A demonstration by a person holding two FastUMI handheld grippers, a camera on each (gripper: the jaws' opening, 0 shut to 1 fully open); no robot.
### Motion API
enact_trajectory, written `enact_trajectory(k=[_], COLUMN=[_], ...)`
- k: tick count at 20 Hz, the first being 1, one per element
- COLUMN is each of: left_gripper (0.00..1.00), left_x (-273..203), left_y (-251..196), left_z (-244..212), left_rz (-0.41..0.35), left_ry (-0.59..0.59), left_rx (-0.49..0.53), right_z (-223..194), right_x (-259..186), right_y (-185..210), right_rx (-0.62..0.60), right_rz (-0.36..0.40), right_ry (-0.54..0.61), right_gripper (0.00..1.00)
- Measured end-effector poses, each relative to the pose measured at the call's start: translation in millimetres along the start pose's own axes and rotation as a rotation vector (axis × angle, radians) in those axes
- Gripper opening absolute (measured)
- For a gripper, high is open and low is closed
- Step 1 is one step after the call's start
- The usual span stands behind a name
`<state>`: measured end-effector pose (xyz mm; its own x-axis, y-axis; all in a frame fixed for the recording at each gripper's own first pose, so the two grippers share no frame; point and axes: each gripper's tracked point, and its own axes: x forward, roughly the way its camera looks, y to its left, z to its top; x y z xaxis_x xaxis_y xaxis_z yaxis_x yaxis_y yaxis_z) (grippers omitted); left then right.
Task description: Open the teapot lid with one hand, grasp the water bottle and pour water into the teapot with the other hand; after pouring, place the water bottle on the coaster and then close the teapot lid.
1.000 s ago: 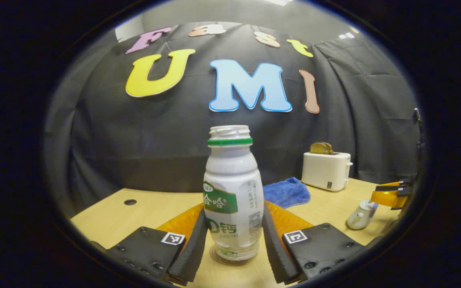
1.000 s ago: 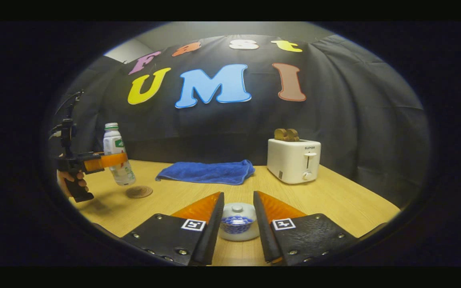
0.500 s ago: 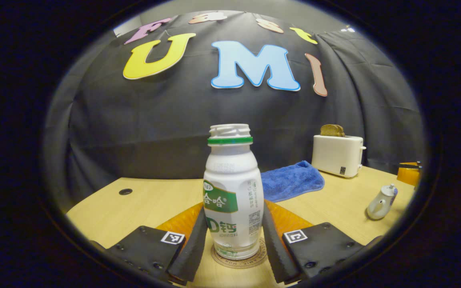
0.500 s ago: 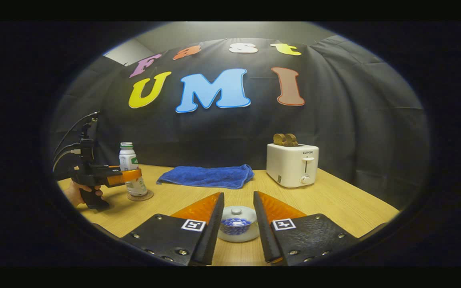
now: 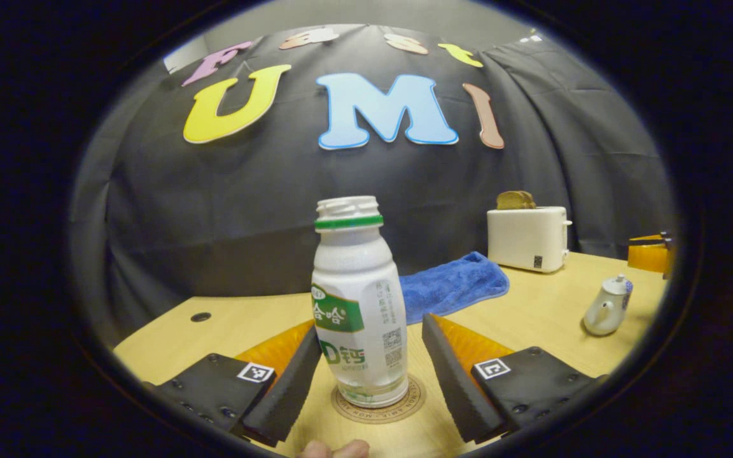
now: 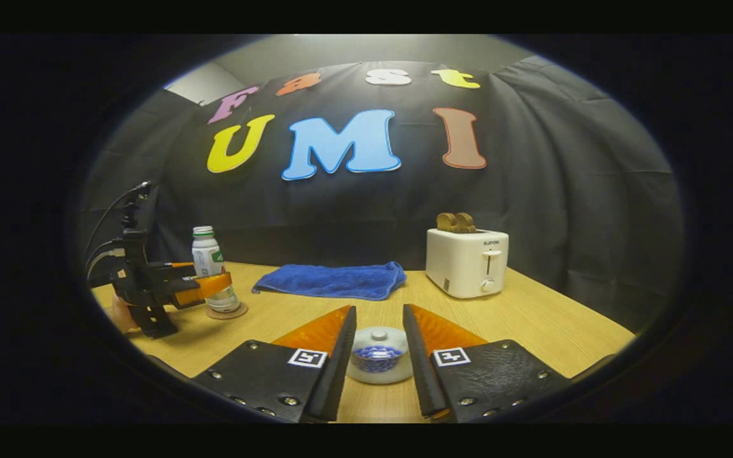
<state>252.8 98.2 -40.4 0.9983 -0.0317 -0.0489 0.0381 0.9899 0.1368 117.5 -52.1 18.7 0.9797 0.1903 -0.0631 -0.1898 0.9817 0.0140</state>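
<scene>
Your left tool (image 5: 369,375) stands open, its fingers spread to either side of the water bottle (image 5: 357,305) with a gap showing on both sides. The bottle stands upright on the round coaster (image 5: 379,404) on the surface (image 5: 532,312), its cap off. Your right tool (image 6: 376,356) brackets the teapot (image 6: 379,362), lid on; you cannot tell from this view whether its fingers press on it. A blue towel (image 6: 331,280) and a white toaster (image 6: 467,261) sit farther back.
</scene>
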Motion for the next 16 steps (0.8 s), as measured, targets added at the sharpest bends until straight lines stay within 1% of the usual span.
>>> enact_trajectory(k=[2, 3, 4, 5, 6, 8, 9, 10, 11, 12, 14, 15, 16], left_gripper=[1.00, 0.98, 1.00, 1.00, 0.99, 0.98, 1.00, 0.87, 1.00, 1.00, 1.00, 1.00, 1.00], left_x=[-9, -14, -22, -30, -41, -73, -91, -107, -122, -134, -154, -159, -164], left_y=[-3, -3, 1, 5, 4, 2, -4, -12, -21, -31, -52, -63, -71], left_z=[-1, -3, -9, -12, -12, -6, 1, 7, 8, 9, 8, 6, 3], left_rz=[0.000, 0.006, 0.029, 0.045, 0.053, 0.057, 0.049, 0.044, 0.037, 0.027, 0.002, -0.010, -0.004], left_ry=[0.005, 0.014, 0.036, 0.037, 0.040, 0.026, -0.002, -0.026, -0.036, -0.042, -0.046, -0.045, -0.042], left_rx=[0.007, 0.022, 0.039, 0.048, 0.055, 0.032, 0.009, -0.013, -0.026, -0.033, -0.064, -0.075, -0.077], right_z=[1, 2, 3, 5, 7, 12, 16, 19, 20, 16, 0, -8, -16], right_x=[-1, -2, -3, -3, -4, -11, -17, -24, -32, -38, -50, -55, -59], right_y=[1, 1, 2, 4, 7, 19, 30, 40, 50, 62, 84, 96, 105], right_rx=[0.003, 0.003, 0.001, -0.005, -0.017, -0.035, -0.038, -0.040, -0.043, -0.045, -0.051, -0.054, -0.055], right_rz=[0.005, 0.005, 0.005, 0.006, 0.008, 0.021, 0.035, 0.046, 0.053, 0.062, 0.079, 0.096, 0.101], right_ry=[-0.002, -0.006, -0.014, -0.023, -0.032, -0.046, -0.058, -0.073, -0.083, -0.084, -0.046, -0.028, -0.008], right_gripper=[0.46, 0.46, 0.46, 0.46, 0.47, 0.47, 0.31, 0.32, 0.47, 0.55, 0.57, 0.59, 0.63])
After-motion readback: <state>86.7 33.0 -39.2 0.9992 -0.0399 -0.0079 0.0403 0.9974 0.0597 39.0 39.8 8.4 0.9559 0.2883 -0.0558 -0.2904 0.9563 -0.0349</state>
